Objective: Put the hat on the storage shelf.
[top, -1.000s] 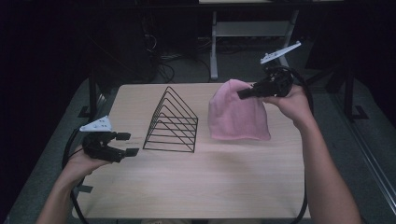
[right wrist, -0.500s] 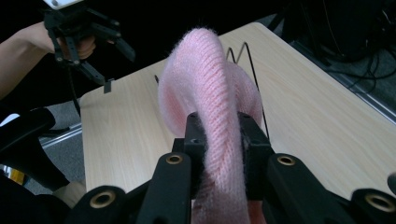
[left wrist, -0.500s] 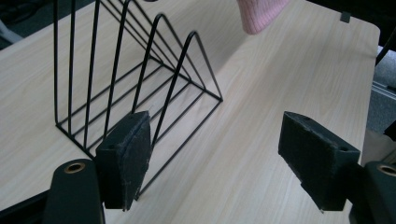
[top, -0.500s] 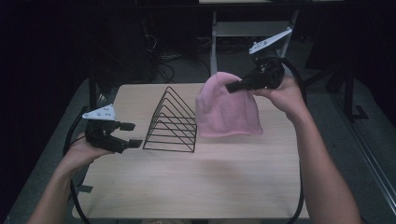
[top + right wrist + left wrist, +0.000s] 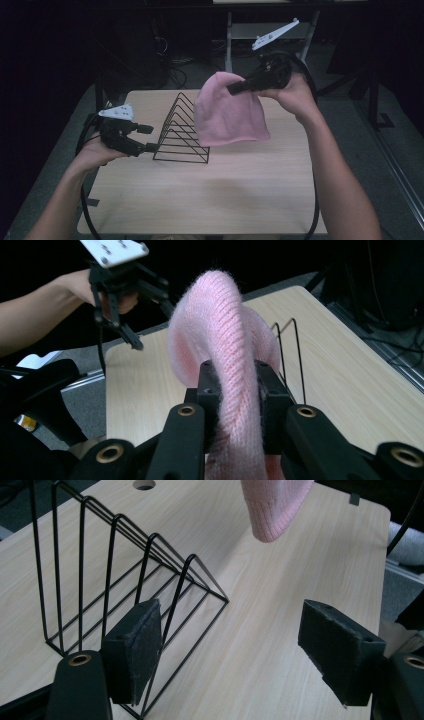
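A pink knitted hat (image 5: 227, 115) hangs in the air over the back of the table, partly in front of a black wire rack (image 5: 180, 131). My right gripper (image 5: 235, 88) is shut on the hat's crown, and in the right gripper view the knit (image 5: 225, 355) is squeezed between the two pads. My left gripper (image 5: 150, 138) stands open beside the rack's left end. In the left gripper view its pads (image 5: 132, 650) have nothing between them, the rack's wires (image 5: 125, 575) stand just ahead on the left, and the hat's brim (image 5: 272, 510) hangs at the top.
The light wooden table (image 5: 210, 195) has bare room in front of the rack and to the right. A cable hole (image 5: 145, 485) lies at its far edge. Dark floor, cables and a metal stand (image 5: 235, 35) lie behind the table.
My right gripper has lifted the hat off the table and carried it left, toward the rack. My left gripper has risen and moved right to the rack's end.
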